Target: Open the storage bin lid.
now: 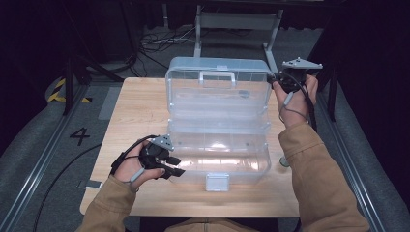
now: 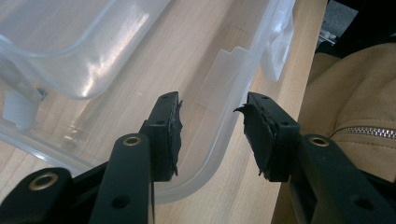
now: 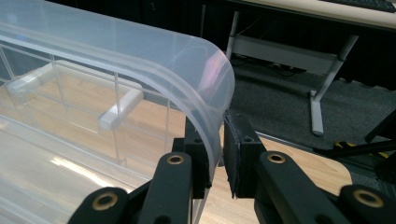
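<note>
1. High view: one clear plastic storage box (image 1: pixel 217 145), standing open in the middle of one wooden table (image 1: pixel 140 104); its base lies toward the person, its lid (image 1: pixel 217 89) stands upright at the far side.
2. Box fittings counted: one carry handle (image 1: pixel 217 77) on the lid, one white latch (image 1: pixel 217 181) on the front wall of the base. Inner dividers are faint through the plastic and cannot be counted.
3. Grippers: two, one in each hand.
4. Left gripper (image 1: pixel 175 166): at the near left corner of the base. In the left gripper view its fingers (image 2: pixel 168 133) stand apart, one on each side of the corner rim (image 2: pixel 212 154) of the base, with a gap showing between pads and plastic.
5. Right gripper (image 1: pixel 274 81): at the lid's upper right corner. In the right gripper view its fingers (image 3: pixel 198 158) are clamped on the lid's curved edge (image 3: pixel 212 112), one on each face.
6. Sleeves: two, tan, entering from the bottom of the high view; the left one is partly cut off by the frame.
7. One small grey object (image 1: pixel 284 161) on the table beside the right forearm, partly hidden by the sleeve; its kind cannot be made out.
8. Floor beyond the table: cables and one light metal stand (image 1: pixel 237 29), its top cut off; the surroundings are too dark to itemise.
</note>
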The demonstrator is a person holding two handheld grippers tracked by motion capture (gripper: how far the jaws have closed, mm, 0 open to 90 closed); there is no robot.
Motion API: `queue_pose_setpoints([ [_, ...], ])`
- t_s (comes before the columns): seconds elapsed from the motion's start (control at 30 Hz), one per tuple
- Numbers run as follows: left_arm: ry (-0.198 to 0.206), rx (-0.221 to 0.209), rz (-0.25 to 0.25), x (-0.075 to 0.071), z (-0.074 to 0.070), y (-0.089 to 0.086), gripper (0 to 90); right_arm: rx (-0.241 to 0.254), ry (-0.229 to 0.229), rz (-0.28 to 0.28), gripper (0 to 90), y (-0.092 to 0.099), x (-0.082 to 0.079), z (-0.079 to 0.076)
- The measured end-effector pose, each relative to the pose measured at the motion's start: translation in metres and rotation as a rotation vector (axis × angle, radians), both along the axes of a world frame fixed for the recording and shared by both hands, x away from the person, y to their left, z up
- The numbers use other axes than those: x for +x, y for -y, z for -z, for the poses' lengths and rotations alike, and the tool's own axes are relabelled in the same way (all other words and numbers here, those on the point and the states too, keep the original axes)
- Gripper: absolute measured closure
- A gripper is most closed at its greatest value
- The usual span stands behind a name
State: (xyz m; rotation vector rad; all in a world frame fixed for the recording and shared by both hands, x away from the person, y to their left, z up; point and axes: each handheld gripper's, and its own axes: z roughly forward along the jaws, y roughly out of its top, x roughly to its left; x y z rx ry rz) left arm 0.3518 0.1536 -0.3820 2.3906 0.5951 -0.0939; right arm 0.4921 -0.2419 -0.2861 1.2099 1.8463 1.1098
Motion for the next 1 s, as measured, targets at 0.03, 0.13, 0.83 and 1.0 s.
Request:
queue_pose_setpoints([
  [0.03,-0.002,0.001,-0.003,-0.001,0.0,0.0,56.1,0.003,-0.004,0.0,81.3,0.0,0.002,0.0],
  [0.13,0.005,-0.019,-0.009,-0.002,0.0,-0.001,55.8,0.029,-0.018,-0.007,82.1,0.002,0.009,0.001],
  [0.83,0.032,-0.061,-0.066,-0.018,0.003,-0.015,54.8,0.068,-0.113,-0.009,83.5,0.005,0.05,0.009],
  [1.0,0.04,-0.071,-0.072,-0.02,0.004,-0.016,53.9,0.067,-0.133,-0.006,83.7,0.004,0.06,0.012],
])
